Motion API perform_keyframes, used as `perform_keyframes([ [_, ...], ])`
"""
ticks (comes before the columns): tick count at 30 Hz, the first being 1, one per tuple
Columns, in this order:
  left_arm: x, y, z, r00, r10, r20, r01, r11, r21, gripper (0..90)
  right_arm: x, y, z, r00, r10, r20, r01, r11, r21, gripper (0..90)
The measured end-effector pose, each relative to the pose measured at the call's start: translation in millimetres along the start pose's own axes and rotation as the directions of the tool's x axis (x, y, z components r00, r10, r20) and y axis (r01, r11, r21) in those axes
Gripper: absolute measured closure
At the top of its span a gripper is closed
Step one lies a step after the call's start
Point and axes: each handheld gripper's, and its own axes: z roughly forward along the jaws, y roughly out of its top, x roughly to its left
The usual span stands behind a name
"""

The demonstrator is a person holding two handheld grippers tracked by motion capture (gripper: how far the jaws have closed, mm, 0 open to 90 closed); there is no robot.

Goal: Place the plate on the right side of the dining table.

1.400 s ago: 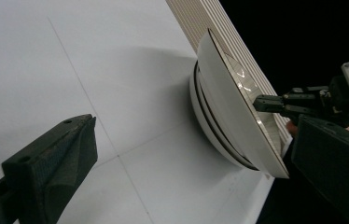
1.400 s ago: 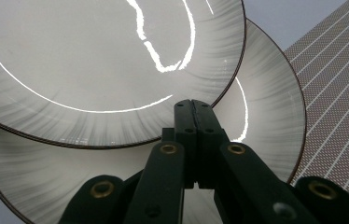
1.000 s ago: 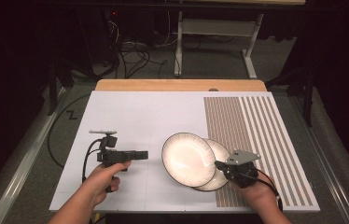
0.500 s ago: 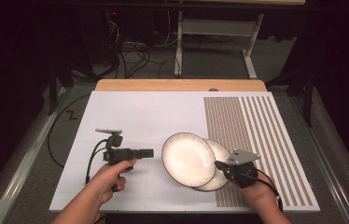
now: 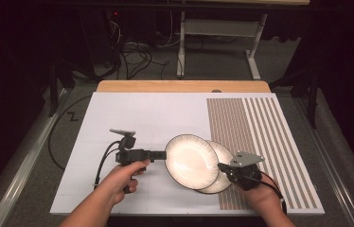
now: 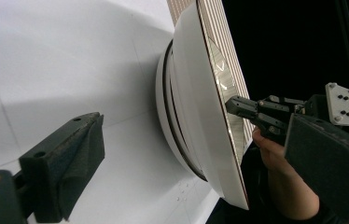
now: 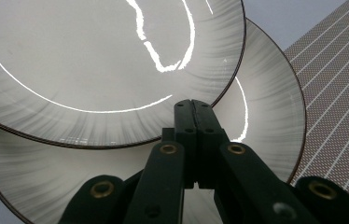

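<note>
Closing wide fingers around the upper plate's (image 5: 190, 161) rim, the left gripper (image 5: 158, 154) is meeting slippery, breakable ceramic; the right gripper (image 5: 222, 167) is clamped shut over the lower plate (image 5: 225, 156).

Left hand-held gripper (image 5: 164, 154) lies level, jaws wide but just closing a little — right hand-held gripper (image 5: 221, 167) is clamped tight.

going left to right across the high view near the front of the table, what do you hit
left hand → left gripper, jaws open at the plate's rim → upper plate → lower plate → right gripper, shut → striped mat
</note>
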Motion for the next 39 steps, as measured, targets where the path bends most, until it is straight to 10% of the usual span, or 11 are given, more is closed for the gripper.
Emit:
perform_keyframes([
  [19,-1.8,6.2,24.0,0.9964,-0.084,0.013,0.082,0.9901,0.114,39.2,0.3,-0.1,0.0,1.0,-0.003,0.0,0.003,1.0,-0.001,90.0],
  [39,-15.6,12.4,36.9,0.9912,-0.056,-0.12,0.078,0.9795,0.186,69.0,1.0,-0.2,-0.2,1.0,-0.008,0.003,0.008,1.0,-0.004,90.0],
])
